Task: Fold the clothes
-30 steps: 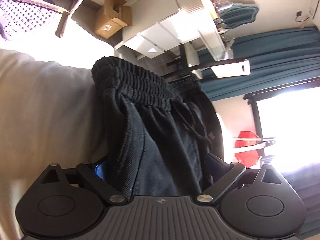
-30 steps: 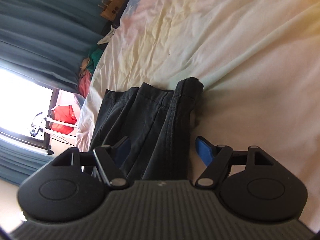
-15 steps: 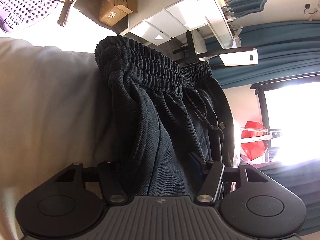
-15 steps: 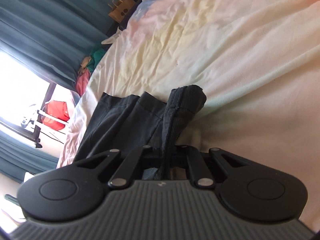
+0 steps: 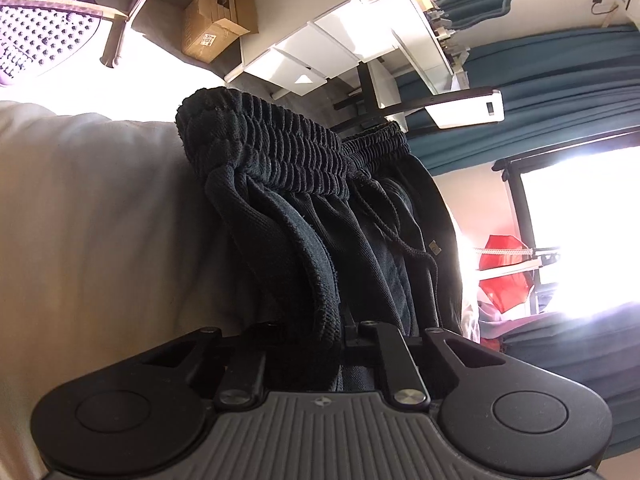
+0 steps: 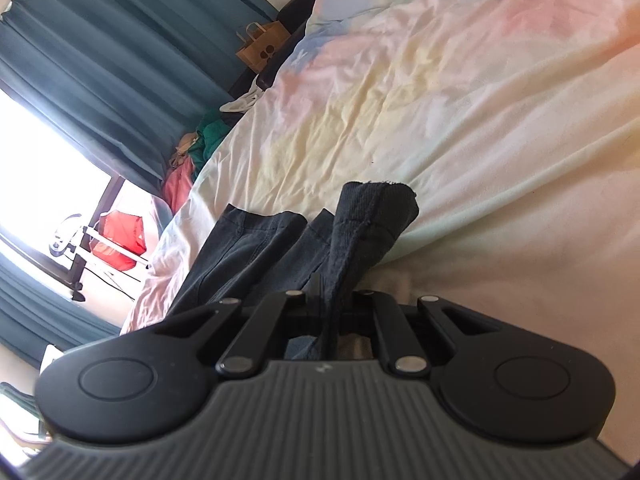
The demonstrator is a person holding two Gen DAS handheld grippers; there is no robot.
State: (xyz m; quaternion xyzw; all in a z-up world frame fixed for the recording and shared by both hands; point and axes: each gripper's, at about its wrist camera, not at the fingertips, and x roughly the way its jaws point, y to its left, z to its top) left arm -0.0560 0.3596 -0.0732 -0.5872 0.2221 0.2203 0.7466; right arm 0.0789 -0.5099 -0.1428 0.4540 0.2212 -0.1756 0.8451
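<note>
A pair of black trousers lies on a bed. In the left wrist view I see its ribbed elastic waistband (image 5: 276, 148) and drawstring (image 5: 396, 236). My left gripper (image 5: 320, 332) is shut on a bunched fold of the trousers (image 5: 312, 264) just below the waistband. In the right wrist view the leg end of the trousers (image 6: 368, 216) stands up in a fold, with the hem on top. My right gripper (image 6: 332, 304) is shut on that fold. The fingertips of both grippers are hidden by the cloth.
The bed has a pale pastel sheet (image 6: 460, 100). Teal curtains (image 6: 104, 64) and a bright window (image 5: 580, 224) lie beyond. A cardboard box (image 5: 216, 28) and white drawers (image 5: 332, 40) stand on the floor past the bed. A red object (image 6: 120, 244) sits by the window.
Both grippers went from open around the trousers to shut on them. The right one closed first on the leg end, the left one after on the fold below the waistband.
</note>
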